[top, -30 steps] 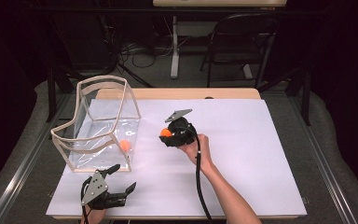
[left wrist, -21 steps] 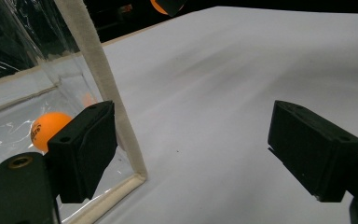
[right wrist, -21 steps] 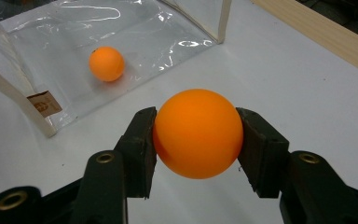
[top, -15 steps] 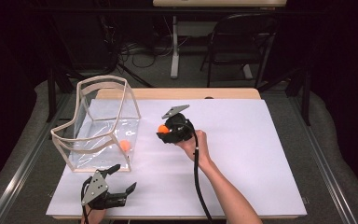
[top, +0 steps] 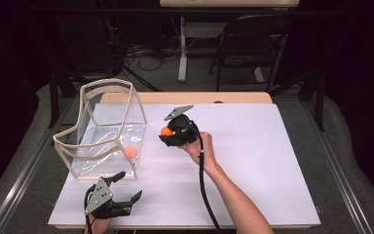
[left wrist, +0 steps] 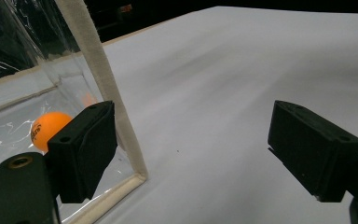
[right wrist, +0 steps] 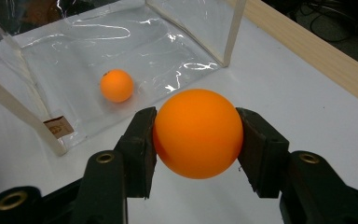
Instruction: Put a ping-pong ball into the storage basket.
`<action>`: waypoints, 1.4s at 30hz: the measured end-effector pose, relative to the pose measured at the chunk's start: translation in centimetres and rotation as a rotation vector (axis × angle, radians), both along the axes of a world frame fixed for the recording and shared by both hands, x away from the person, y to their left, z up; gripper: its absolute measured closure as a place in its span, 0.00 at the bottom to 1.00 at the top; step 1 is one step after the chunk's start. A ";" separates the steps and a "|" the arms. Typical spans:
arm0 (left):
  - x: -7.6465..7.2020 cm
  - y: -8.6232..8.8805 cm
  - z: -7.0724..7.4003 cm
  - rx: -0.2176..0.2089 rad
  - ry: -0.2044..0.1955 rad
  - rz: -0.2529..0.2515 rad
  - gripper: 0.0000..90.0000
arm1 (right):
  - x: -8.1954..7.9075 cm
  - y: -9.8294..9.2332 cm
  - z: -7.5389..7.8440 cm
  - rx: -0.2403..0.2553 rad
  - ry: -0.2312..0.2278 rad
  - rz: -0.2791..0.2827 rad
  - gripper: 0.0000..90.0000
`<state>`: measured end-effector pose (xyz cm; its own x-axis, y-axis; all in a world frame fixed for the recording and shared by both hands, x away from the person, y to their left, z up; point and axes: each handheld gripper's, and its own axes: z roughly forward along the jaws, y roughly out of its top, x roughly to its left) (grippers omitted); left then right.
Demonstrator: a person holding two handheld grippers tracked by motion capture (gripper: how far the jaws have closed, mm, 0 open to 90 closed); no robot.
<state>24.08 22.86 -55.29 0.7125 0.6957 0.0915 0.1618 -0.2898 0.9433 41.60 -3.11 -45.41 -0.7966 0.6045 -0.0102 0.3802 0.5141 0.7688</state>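
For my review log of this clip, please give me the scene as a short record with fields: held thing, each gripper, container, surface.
held thing: smooth orange ball, clamped between the jaws of the right gripper
right gripper: shut on the ball, raised beside the container
left gripper: jaws wide apart, nothing between them, low at the near table edge
container: clear plastic bag with cream fabric edging, standing open
inside container: second orange ball on its floor
surface: white sheet over the table

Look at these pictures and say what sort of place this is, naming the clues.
Probably a lab or workshop set up for recording: a table under a white sheet in a dark room, loose cables on the floor behind, a folding chair, and a hand-held gripper with a trailing cable.
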 end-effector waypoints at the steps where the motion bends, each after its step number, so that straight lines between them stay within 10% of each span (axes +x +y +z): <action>1: 0.0 0.0 0.0 -0.002 0.001 0.001 0.17 | 0.0 0.0 0.1 -0.001 -0.002 0.001 0.56; 42: 0.0 0.1 0.0 -0.004 0.001 0.002 0.17 | 0.4 2.4 4.9 0.020 -0.054 0.048 0.56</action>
<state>24.07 22.92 -55.29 0.7115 0.6972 0.0875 0.1634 -0.2853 0.9444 42.01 -0.75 -40.53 -0.8230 0.5664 -0.0423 0.3133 0.5149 0.7979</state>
